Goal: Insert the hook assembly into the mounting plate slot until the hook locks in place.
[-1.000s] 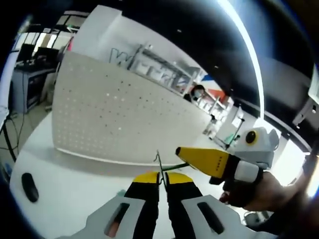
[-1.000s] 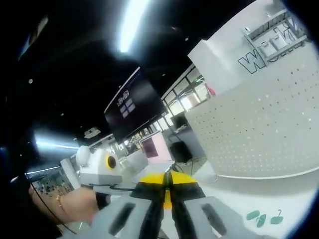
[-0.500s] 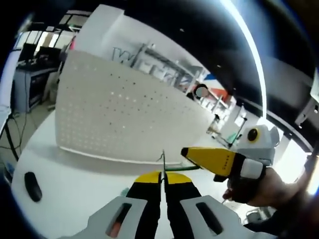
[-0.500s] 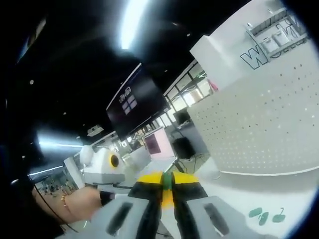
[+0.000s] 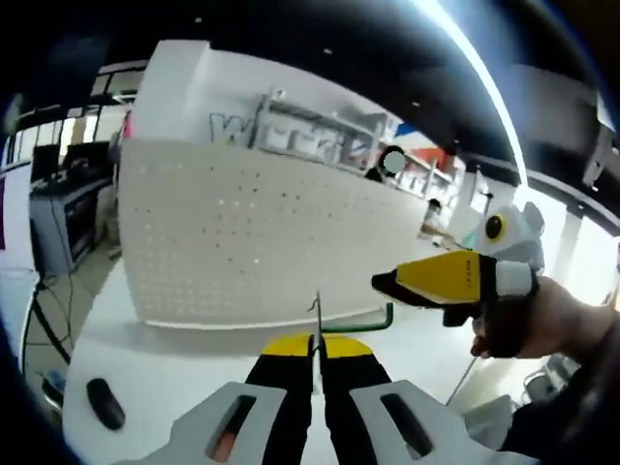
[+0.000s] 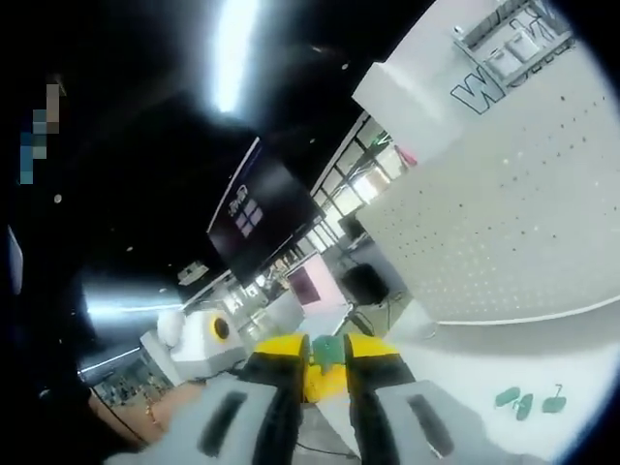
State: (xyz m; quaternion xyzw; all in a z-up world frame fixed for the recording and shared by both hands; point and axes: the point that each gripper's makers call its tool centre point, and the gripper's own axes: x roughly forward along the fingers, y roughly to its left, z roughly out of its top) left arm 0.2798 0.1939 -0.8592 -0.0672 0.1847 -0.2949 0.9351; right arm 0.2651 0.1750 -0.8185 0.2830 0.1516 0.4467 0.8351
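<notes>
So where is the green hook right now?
In the left gripper view the green hook is just above the left hand-held gripper, with the right hand-held gripper at its bent end, in front of the white pegboard.

hook (image 5: pixel 360 325) partly hidden behind right claw (image 5: pixel 387 284)

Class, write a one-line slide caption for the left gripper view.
Left gripper pinches a thin metal piece while the right gripper holds a green hook before the white pegboard.
</notes>
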